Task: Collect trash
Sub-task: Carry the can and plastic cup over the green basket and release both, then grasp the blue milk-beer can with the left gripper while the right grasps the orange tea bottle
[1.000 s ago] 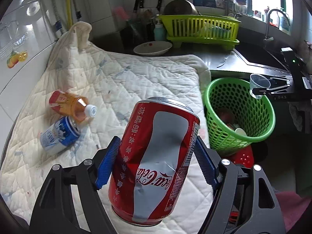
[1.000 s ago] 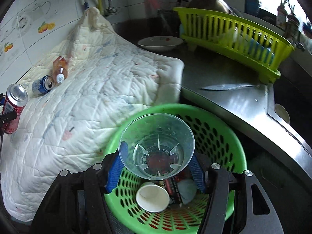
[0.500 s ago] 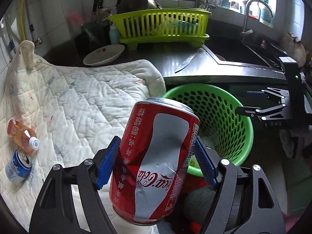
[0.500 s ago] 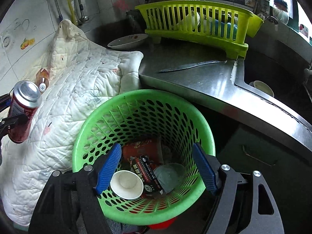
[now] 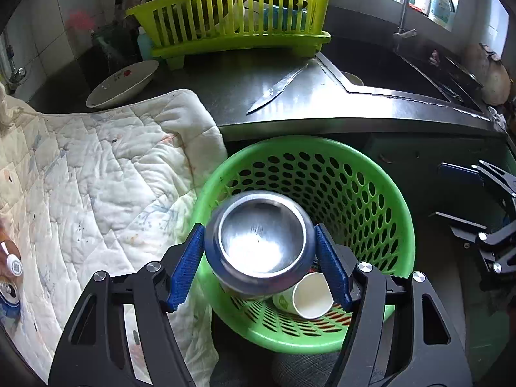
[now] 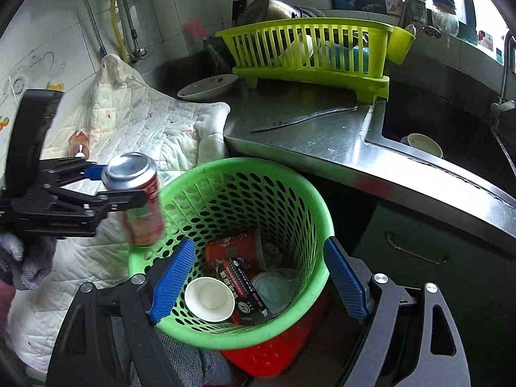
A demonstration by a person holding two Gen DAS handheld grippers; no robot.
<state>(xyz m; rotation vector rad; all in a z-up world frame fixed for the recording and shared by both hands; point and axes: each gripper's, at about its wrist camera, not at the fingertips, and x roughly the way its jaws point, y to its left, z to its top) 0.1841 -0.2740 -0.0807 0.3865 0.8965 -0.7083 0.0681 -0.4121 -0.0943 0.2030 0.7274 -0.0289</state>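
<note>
Coca-Cola can [image 5: 261, 248] sat between the blue pads of the left tool [image 5: 258, 245], one shiny end turned to that tool's camera. Those jaws had just been closing and were clamped on the can's sides. From the right wrist the can hung over the near left rim of the green basket [image 5: 322, 148], its lower part blurred. The right tool [image 6: 258, 245] hovered above the basket's near rim; its jaws had just been opening and stood apart with nothing between them. In the basket lay a white paper cup [image 5: 309, 296] on its side, a red packet [image 6: 238, 251] and a dark carton [image 6: 242, 287]. The basket rested on a red plastic thing [image 6: 267, 354], below the tabletop's [image 5: 306, 103] front edge. A white quilt [image 5: 96, 177] covered the tabletop's left part, with a blue can [image 5: 8, 293] and an orange bottle [image 6: 79, 142] lying on it near the left edge. Farther back, a knife [image 5: 277, 88] lay on the bare steel, a white bowl [image 5: 122, 84] stood beside the quilt's far edge, and a yellow-green dish rack [image 5: 232, 16] stood along the back edge. A small cup [image 6: 422, 143] sat in the sink [image 6: 451, 122] at the right.
</note>
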